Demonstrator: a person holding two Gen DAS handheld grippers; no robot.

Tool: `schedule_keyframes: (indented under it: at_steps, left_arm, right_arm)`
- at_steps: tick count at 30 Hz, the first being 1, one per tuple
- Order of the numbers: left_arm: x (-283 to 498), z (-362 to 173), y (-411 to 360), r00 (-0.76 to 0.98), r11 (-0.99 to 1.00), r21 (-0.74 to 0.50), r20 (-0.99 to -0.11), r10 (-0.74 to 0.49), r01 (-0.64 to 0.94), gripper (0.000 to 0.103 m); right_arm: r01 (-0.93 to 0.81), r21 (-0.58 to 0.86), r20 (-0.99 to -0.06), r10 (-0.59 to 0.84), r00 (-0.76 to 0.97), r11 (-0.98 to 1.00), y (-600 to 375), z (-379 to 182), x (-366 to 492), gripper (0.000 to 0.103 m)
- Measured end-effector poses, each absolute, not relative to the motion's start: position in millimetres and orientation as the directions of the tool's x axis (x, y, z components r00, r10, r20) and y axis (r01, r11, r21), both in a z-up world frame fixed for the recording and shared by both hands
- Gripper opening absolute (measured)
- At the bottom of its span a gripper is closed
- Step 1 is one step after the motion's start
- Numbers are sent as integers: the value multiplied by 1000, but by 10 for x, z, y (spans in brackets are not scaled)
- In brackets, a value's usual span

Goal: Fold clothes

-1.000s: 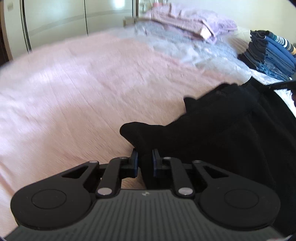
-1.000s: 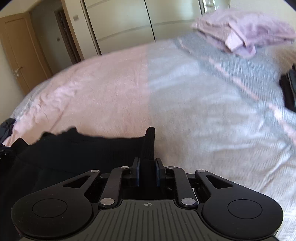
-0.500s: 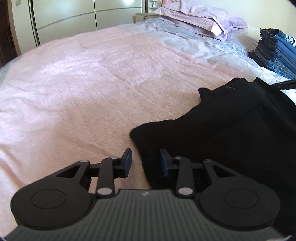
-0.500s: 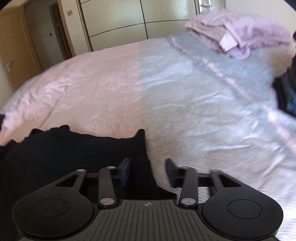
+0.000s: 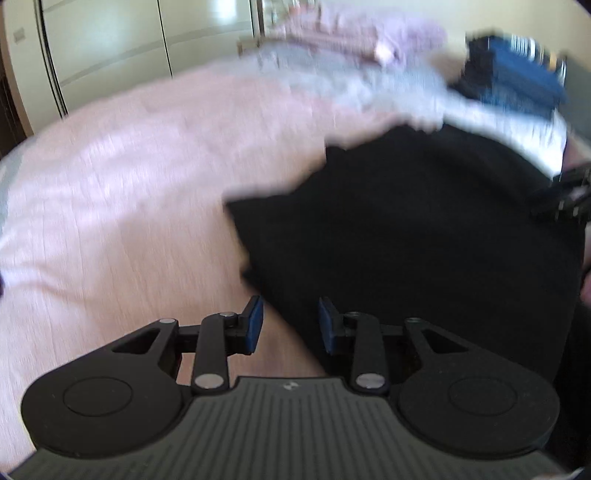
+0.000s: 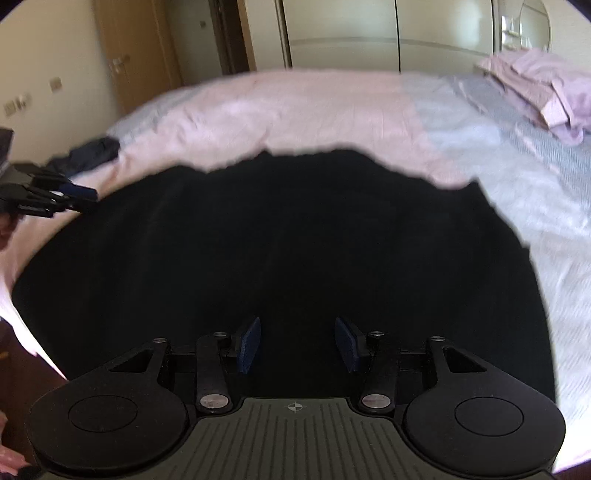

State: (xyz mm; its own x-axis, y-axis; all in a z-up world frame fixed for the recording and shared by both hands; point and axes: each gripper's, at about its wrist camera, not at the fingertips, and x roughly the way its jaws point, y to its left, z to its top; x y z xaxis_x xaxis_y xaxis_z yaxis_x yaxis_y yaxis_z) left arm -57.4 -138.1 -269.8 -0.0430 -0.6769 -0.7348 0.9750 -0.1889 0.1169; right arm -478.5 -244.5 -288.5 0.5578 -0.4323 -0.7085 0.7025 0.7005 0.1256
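Observation:
A black garment [image 6: 295, 236] lies spread flat on the pink bedcover [image 5: 129, 192]. My right gripper [image 6: 298, 345] hovers over the garment's near part, open, with only dark cloth seen below the gap and nothing pinched. In the left wrist view the garment [image 5: 424, 229] fills the right half. My left gripper [image 5: 290, 325] is open over its near left edge; the cloth's edge runs under the gap, and the pads do not press it. Each gripper shows in the other's view: the left fingertips [image 6: 74, 192], the right fingertips [image 5: 565, 199].
A stack of folded blue clothes [image 5: 517, 81] stands at the far right of the bed. A lilac pile [image 6: 546, 96] rests on the grey-blue cover [image 6: 517, 177]. A small dark garment [image 6: 92, 153] lies at the bed's far left. Wardrobe doors [image 6: 343, 33] stand behind.
Both grippers were shut on corners of the black garment, then opened and let go. Both have since drawn back from it, and the cloth lies flat.

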Motion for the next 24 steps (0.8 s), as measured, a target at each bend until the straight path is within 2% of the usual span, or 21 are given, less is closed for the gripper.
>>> schedule_keyframes:
  at_steps: [4, 6, 7, 11, 13, 15, 17, 21, 24]
  left_arm:
    - [-529, -2570, -1123, -27, -176, 138, -708, -706, 975, 29]
    - [-534, -2478, -1000, -4, -189, 189, -696, -718, 963, 31]
    - [-552, -2451, -935, 14, -205, 233, -692, -721, 951, 32]
    - [-692, -2456, -669, 84, -292, 425, -674, -734, 857, 47]
    - [-783, -2512, -546, 121, -335, 521, -660, -741, 785, 50]
    - [-840, -2581, -443, 149, -360, 587, -645, -750, 725, 55]
    - [-856, -2619, -358, 152, -370, 612, -632, -760, 699, 62]
    - [-797, -2661, -221, 131, -374, 617, -617, -776, 692, 68]
    - [-734, -2715, -162, 115, -390, 623, -614, -781, 678, 72]
  right_arm:
    - [717, 113, -696, -460, 551, 688, -2242, -2769, -4736, 50]
    - [689, 91, -672, -466, 575, 719, -2058, -2637, -4702, 50]
    - [662, 68, -663, -462, 589, 746, -1944, -2598, -4632, 50]
    - [523, -12, -636, -410, 654, 852, -1474, -2493, -4265, 55]
    - [431, -57, -630, -367, 684, 901, -1220, -2492, -4022, 64]
    - [315, -132, -629, -326, 706, 940, -936, -2552, -3762, 66]
    - [204, -206, -641, -290, 710, 957, -696, -2648, -3514, 66]
    - [28, -325, -653, -245, 717, 945, -300, -2873, -3107, 66]
    - [-46, -425, -653, -271, 707, 904, -103, -3055, -2915, 66]
